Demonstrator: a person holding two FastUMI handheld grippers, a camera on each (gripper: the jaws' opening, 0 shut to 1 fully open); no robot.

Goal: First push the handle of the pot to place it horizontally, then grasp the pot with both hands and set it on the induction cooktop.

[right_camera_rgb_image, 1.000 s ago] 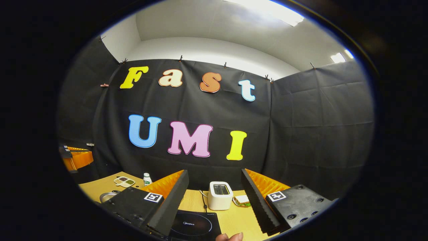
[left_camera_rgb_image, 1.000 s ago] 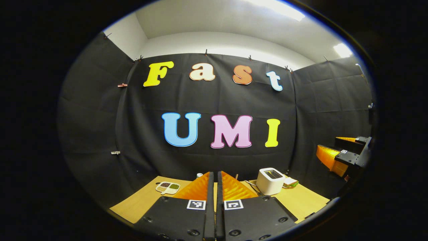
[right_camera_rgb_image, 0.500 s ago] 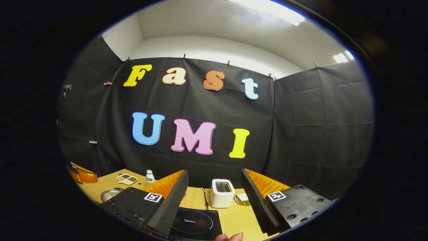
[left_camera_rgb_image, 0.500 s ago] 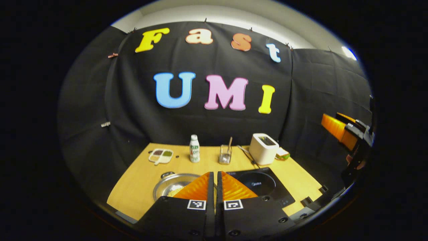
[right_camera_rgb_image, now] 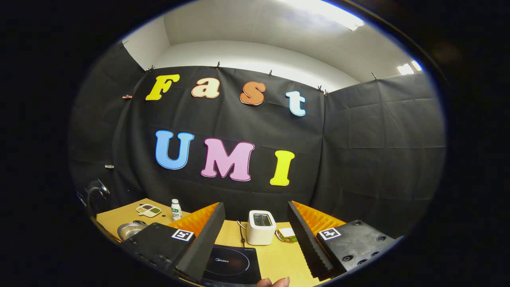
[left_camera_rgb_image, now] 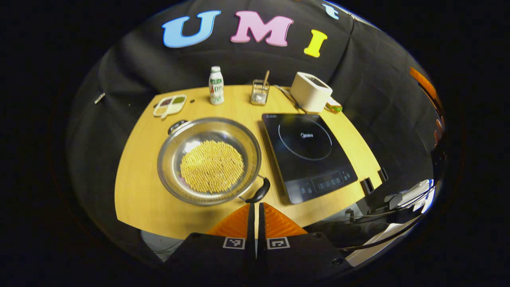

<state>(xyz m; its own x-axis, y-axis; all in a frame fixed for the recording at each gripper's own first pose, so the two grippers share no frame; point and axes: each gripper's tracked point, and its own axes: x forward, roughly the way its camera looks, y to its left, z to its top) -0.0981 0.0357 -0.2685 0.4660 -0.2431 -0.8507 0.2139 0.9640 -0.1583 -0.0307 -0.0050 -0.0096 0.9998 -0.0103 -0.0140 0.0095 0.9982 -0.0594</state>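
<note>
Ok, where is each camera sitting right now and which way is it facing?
Left gripper view: rides the left gripper, high off the table's near edge, tilted down at the pot and cooktop; its own fingers, closed together, show at the bottom.
Right gripper view: rides the right gripper, low, facing level toward the back wall; its open fingers frame the toaster, with a fingertip at the bottom edge.
Shared: pot, cooktop, toaster, bottle, divided dish.

silver pot (left_camera_rgb_image: 209, 159) of yellow grains (left_camera_rgb_image: 212, 166), black cooktop (left_camera_rgb_image: 308, 153), white toaster (left_camera_rgb_image: 310, 91), tan table (left_camera_rgb_image: 135, 191)
</note>
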